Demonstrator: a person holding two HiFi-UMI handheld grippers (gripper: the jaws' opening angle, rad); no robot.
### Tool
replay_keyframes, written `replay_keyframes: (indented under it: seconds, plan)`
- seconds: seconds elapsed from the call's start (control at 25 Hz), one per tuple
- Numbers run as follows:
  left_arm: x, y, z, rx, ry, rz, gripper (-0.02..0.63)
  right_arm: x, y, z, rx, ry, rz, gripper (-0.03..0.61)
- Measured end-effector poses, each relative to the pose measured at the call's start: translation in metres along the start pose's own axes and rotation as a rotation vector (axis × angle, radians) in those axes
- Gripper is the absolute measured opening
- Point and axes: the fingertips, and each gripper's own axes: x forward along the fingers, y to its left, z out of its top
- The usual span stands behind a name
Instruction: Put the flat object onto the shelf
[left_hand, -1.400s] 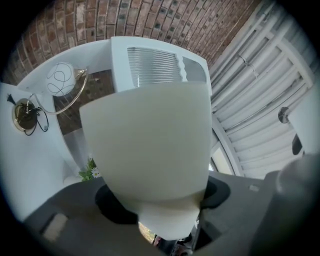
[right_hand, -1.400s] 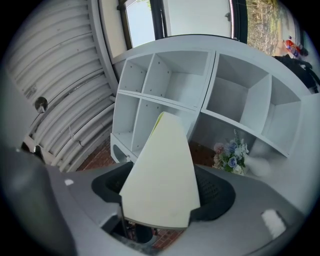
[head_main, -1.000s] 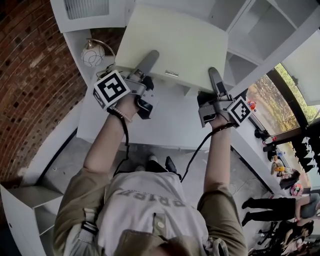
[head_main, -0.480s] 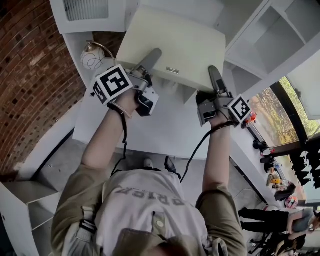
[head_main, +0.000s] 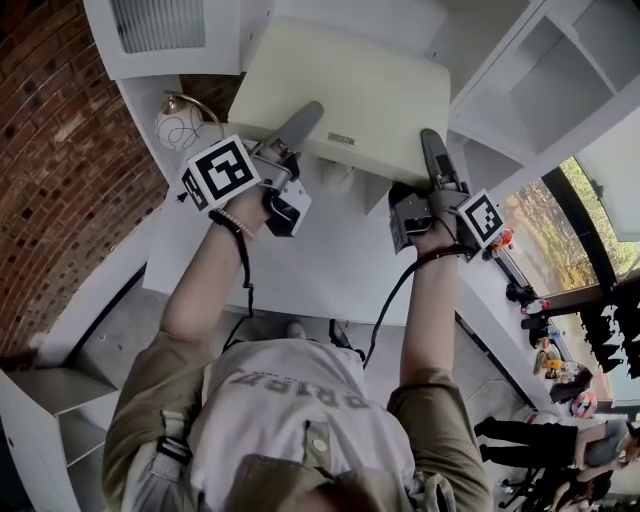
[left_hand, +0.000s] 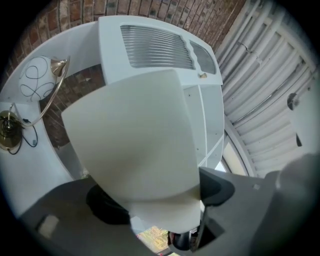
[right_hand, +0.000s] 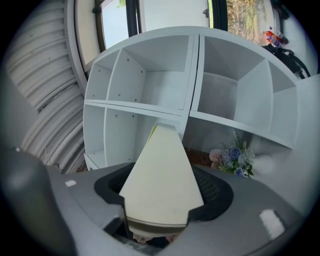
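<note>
A flat cream board (head_main: 350, 90) is raised in front of the white cubby shelf (head_main: 540, 80), carried by both grippers along its near edge. My left gripper (head_main: 305, 115) has one finger lying on the board's top face. Its jaws are opening, with the board (left_hand: 135, 140) still between them and filling most of that view. My right gripper (head_main: 432, 145) grips the board's right near corner. In the right gripper view the board (right_hand: 162, 175) is wedged between the closing jaws, its layered edge toward the camera, pointing at the shelf's compartments (right_hand: 190, 110).
A globe lamp on a brass arm (head_main: 180, 120) stands left of the board, under a white cabinet with a vent grille (head_main: 160, 30). A brick wall (head_main: 50, 180) runs along the left. A white counter (head_main: 330, 260) lies below. Flowers (right_hand: 230, 155) sit in a lower shelf compartment.
The board and both grippers have moved a little up and away toward the shelving. The left gripper has shifted slightly left. The right gripper keeps its hold at the corner.
</note>
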Motion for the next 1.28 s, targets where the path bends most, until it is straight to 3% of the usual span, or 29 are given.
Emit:
replay_keyframes:
  seconds: [0.32,0.52,0.68,0.88,0.96,1.12,1.28]
  plan:
    - [-0.018,-0.01,-0.02,-0.004,0.05,-0.076,0.399,0.0,0.0,0.009,0.029,-0.087,-0.036,0.304]
    - [-0.029,-0.019,-0.039,0.049,0.09,-0.106,0.398,0.001,0.0,0.012,0.036,-0.102,-0.046,0.304]
    - [-0.023,-0.016,-0.041,0.024,0.074,-0.087,0.316,0.003,0.0,0.015,0.037,-0.094,-0.044,0.305]
    - [-0.016,-0.011,-0.038,-0.036,0.026,-0.055,0.304,0.008,0.001,0.018,0.012,-0.064,-0.026,0.322]
    - [-0.012,-0.014,-0.034,-0.034,0.008,-0.053,0.301,0.01,0.005,0.018,-0.012,-0.041,0.0,0.336]
    - [-0.006,-0.016,-0.026,-0.028,-0.023,-0.051,0.3,0.01,0.018,0.016,-0.048,-0.003,0.074,0.434]
    - [-0.002,-0.017,-0.021,-0.028,-0.045,-0.045,0.3,0.002,0.023,0.004,-0.068,0.03,0.113,0.454]
